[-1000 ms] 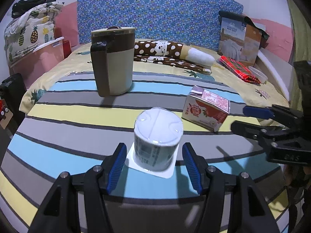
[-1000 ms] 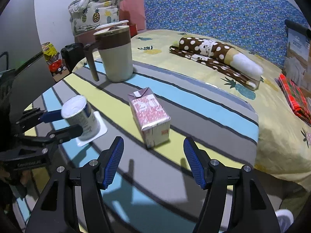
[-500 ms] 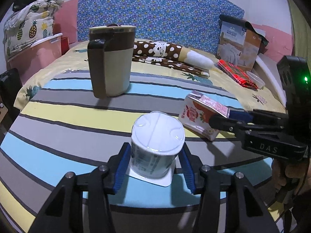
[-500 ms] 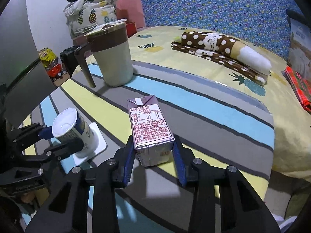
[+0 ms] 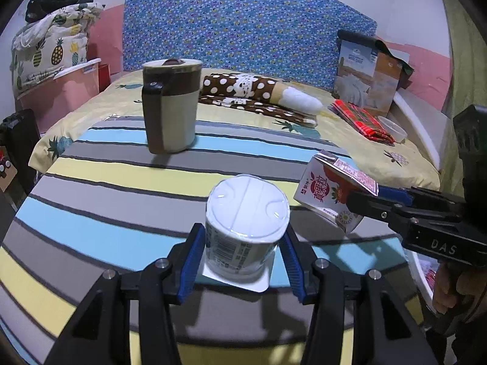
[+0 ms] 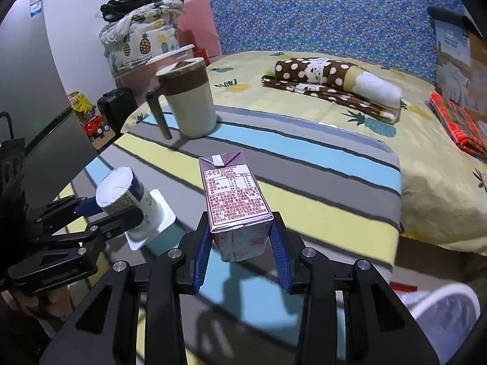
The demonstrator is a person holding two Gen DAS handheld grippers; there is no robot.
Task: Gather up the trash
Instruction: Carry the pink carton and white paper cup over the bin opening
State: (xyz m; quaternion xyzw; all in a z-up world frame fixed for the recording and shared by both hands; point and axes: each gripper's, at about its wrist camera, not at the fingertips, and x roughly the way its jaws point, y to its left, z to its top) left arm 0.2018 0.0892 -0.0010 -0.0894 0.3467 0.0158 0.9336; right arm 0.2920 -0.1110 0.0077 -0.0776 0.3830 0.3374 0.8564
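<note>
Right hand-held gripper (image 6: 240,243) clamps the milk carton (image 6: 236,206), its long axis tilted, gabled top pointing away.

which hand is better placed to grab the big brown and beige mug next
Neither is free. The left gripper is shut on the white yoghurt cup; the right gripper clamps the small drink carton. The brown and beige mug stands nearer the left.
</note>
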